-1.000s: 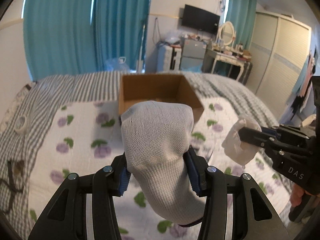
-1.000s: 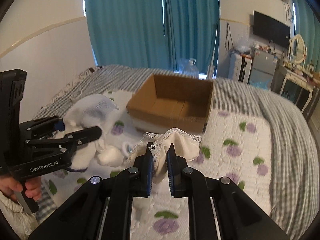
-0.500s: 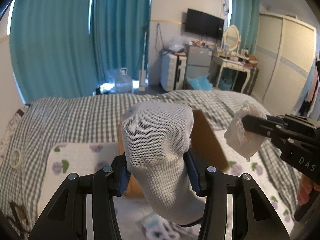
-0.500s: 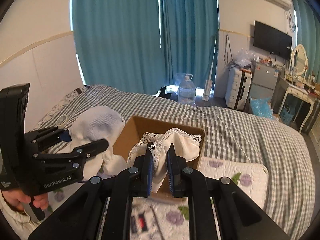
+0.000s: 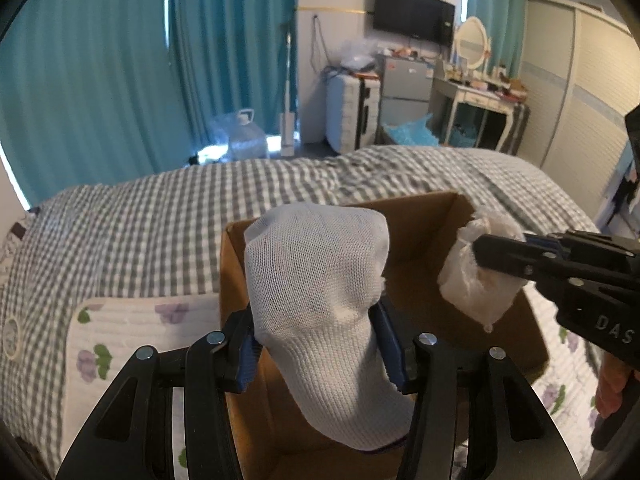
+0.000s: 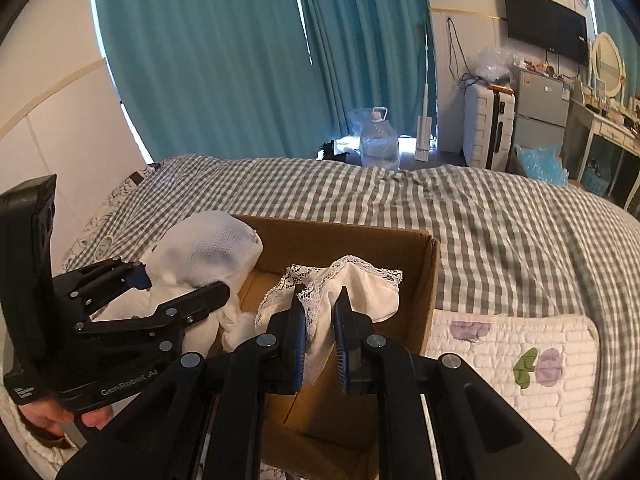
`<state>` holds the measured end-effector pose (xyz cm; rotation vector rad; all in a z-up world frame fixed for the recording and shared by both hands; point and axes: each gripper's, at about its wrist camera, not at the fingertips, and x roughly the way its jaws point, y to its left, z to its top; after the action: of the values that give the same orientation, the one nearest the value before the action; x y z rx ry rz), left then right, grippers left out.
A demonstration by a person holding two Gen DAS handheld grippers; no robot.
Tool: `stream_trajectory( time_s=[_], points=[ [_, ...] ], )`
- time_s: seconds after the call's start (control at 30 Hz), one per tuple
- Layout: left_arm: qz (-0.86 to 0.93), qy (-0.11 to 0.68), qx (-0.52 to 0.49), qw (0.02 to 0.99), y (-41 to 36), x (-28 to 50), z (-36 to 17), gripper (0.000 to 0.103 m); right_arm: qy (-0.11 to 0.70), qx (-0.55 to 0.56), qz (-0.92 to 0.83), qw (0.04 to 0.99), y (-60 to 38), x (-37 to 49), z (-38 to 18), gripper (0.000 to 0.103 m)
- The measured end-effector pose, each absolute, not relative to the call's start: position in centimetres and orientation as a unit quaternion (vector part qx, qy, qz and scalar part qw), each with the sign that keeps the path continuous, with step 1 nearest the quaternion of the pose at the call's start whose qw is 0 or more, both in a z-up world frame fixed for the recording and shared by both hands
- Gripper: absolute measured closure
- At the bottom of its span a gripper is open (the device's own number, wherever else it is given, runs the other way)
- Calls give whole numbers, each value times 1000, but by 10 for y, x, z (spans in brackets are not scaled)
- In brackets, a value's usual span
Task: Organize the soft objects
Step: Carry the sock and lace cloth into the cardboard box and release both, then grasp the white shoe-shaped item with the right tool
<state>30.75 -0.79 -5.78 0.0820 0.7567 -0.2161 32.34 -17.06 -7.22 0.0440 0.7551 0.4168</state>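
A white knitted sock (image 5: 316, 280) stands between the blue pads of my left gripper (image 5: 316, 340). The pads still press on it while the jaws are opening. It hangs over the near left part of an open brown cardboard box (image 5: 424, 220) on the bed. My right gripper (image 6: 320, 320) is shut on a white lace-trimmed cloth (image 6: 368, 292), held above the same box (image 6: 360, 240). In the left wrist view the right gripper (image 5: 492, 256) and its cloth (image 5: 472, 292) sit over the box's right side. The right wrist view shows the left gripper (image 6: 180, 280) with the sock (image 6: 208, 248) at the box's left wall.
The box rests on a grey checked duvet (image 5: 160, 220) and a white quilted mat with purple flowers (image 6: 520, 344). A tape roll (image 5: 10, 342) lies at the bed's left edge. Beyond the bed are teal curtains, a water bottle (image 6: 378, 136), a suitcase and a dressing table.
Both grippers moved forward over the bed with their items, from above the flowered mat to above the box. The box went from ahead of them to directly beneath.
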Motion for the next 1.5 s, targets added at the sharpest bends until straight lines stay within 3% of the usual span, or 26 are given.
stream_trajectory(
  time_s=[0.03,0.1,0.17,0.2,0.37,0.63,0.73,0.93,1.17,1.5],
  points=[
    [-107,369,41,922,-9,308,-58,52,368,20,199,908,-172,324,-73,88],
    [-102,374,47,921,-11,307,-58,42,369,17,183,911,-177,324,-72,62],
    [-87,367,52,925,-10,306,-56,33,363,22,175,915,-183,321,-68,45],
    [-85,364,52,926,-10,304,-54,32,360,29,176,916,-186,318,-63,42],
    [-66,357,39,931,-3,289,-25,32,342,8,167,925,-188,297,-31,36],
    [-62,278,35,958,11,216,71,31,284,-24,151,947,-192,217,61,32],
    [-63,247,26,967,19,177,102,11,261,-29,144,954,-195,178,93,24],
    [-59,203,53,976,20,106,135,10,239,-38,156,958,-194,91,129,12],
    [-47,221,39,973,37,51,115,10,259,-55,158,951,-184,22,103,9],
    [-24,309,30,950,48,17,-2,10,342,-64,186,919,-165,4,-12,9]
  ],
)
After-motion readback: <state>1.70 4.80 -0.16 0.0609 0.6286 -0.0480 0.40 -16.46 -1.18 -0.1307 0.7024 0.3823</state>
